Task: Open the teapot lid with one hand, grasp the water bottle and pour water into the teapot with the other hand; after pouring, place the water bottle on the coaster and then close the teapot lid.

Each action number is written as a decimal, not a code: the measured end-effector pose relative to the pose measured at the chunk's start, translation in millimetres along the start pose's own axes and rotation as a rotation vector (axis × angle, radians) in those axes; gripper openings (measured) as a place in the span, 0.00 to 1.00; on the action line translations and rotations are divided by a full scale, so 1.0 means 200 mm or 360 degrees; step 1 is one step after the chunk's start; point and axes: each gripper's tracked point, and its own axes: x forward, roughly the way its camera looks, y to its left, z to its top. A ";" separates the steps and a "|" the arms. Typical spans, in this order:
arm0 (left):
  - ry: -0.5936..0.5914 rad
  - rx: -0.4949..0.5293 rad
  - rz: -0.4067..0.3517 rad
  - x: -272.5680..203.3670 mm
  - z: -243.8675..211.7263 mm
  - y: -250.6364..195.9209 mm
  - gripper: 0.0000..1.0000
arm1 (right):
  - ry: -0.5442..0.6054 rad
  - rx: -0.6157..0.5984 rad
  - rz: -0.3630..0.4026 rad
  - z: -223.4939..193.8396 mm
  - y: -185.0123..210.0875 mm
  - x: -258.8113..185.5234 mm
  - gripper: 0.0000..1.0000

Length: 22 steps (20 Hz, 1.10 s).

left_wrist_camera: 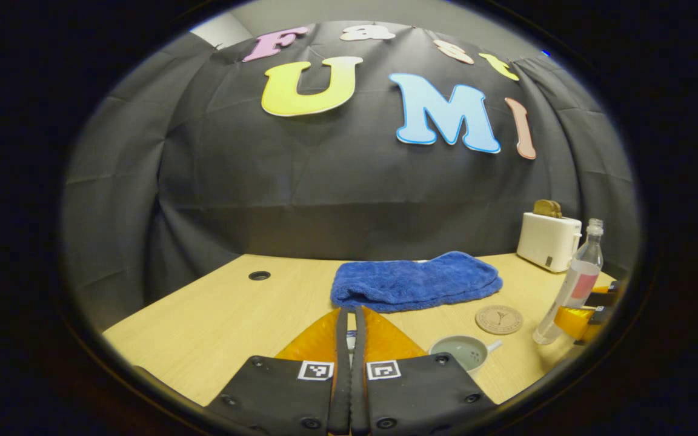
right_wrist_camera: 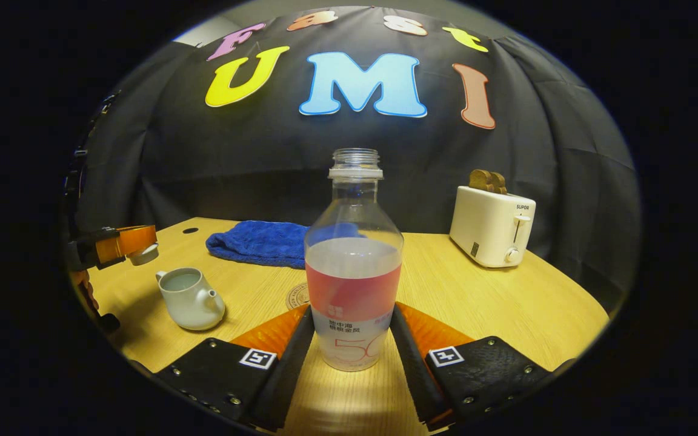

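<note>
Bottle (right_wrist_camera: 354, 266) upright, uncapped, part full, between R gripper (right_wrist_camera: 352, 339) fingers; both fingers press its lower sides. Bottle base looks just off the table (right_wrist_camera: 506, 303) in left gripper view, can't confirm. Coaster (right_wrist_camera: 298, 297) just behind bottle, bare. Teapot (right_wrist_camera: 190, 298) w/ lid off, water inside, sits left of bottle, spout toward it. L gripper (left_wrist_camera: 350, 330) fingers nearly together, pinching a small whitish thing; right gripper view shows it as the teapot lid (right_wrist_camera: 143, 254), held above & beside pot. Blue towel (left_wrist_camera: 415, 281) at back, toaster (right_wrist_camera: 493, 225) back right.
</note>
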 end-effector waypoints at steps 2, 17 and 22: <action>0.0006 -0.0004 -0.0001 0.00 -0.01 0.00 0.07 | -0.0032 -0.0113 -0.0031 0.05 -0.02 0.01 0.77; 0.0025 -0.0020 0.0021 0.01 -0.02 0.05 0.07 | -0.0171 -0.1258 -0.0151 0.29 -0.01 0.18 0.76; 0.0022 -0.0038 0.0032 0.01 -0.02 0.07 0.07 | -0.0130 -0.1551 -0.0182 0.26 0.06 0.21 0.76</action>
